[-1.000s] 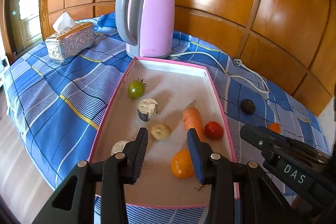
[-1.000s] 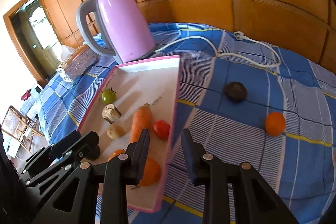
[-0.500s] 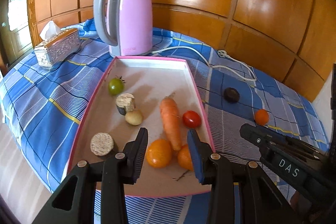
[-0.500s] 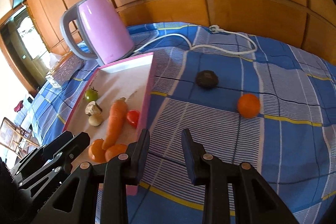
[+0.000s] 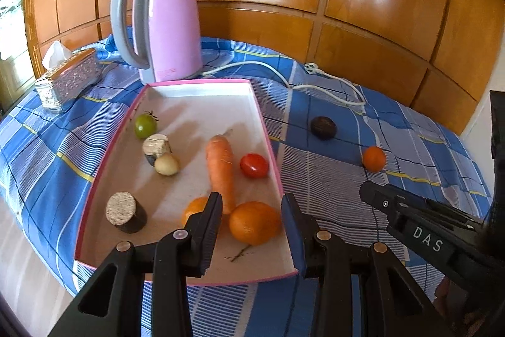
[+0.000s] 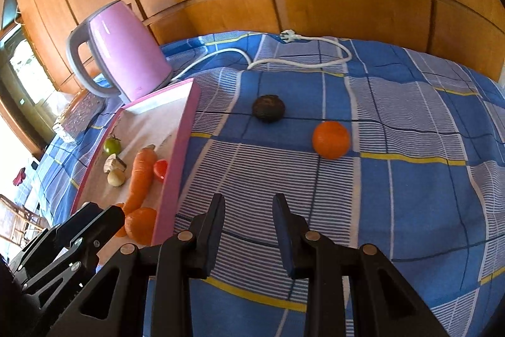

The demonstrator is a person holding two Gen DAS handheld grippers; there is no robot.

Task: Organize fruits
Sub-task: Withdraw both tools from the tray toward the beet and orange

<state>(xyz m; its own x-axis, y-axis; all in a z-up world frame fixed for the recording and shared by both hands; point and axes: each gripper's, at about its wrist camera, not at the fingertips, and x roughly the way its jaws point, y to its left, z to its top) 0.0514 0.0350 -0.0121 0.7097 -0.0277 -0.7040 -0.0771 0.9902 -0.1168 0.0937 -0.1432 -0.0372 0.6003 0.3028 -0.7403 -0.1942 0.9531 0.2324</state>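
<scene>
A pink-rimmed tray (image 5: 263,128) lies on the blue checked cloth and holds a carrot (image 5: 221,166), a red tomato (image 5: 254,165), a green fruit (image 5: 145,126), two oranges (image 5: 254,222) and several small pieces. My left gripper (image 5: 251,225) is open and empty above the tray's near end, over the oranges. An orange (image 6: 330,139) and a dark round fruit (image 6: 268,108) lie on the cloth right of the tray (image 6: 183,141). My right gripper (image 6: 249,228) is open and empty, above the cloth, well short of both.
A pink kettle (image 5: 161,24) stands behind the tray, its white cord and plug (image 6: 296,37) trailing across the cloth at the back. A silver tissue box (image 5: 68,79) sits at the far left. A wooden panelled wall closes the back.
Both grippers have pulled back and swung to the right. The loose orange and dark fruit have come nearer the middle of the right wrist view. Both grippers stayed open.
</scene>
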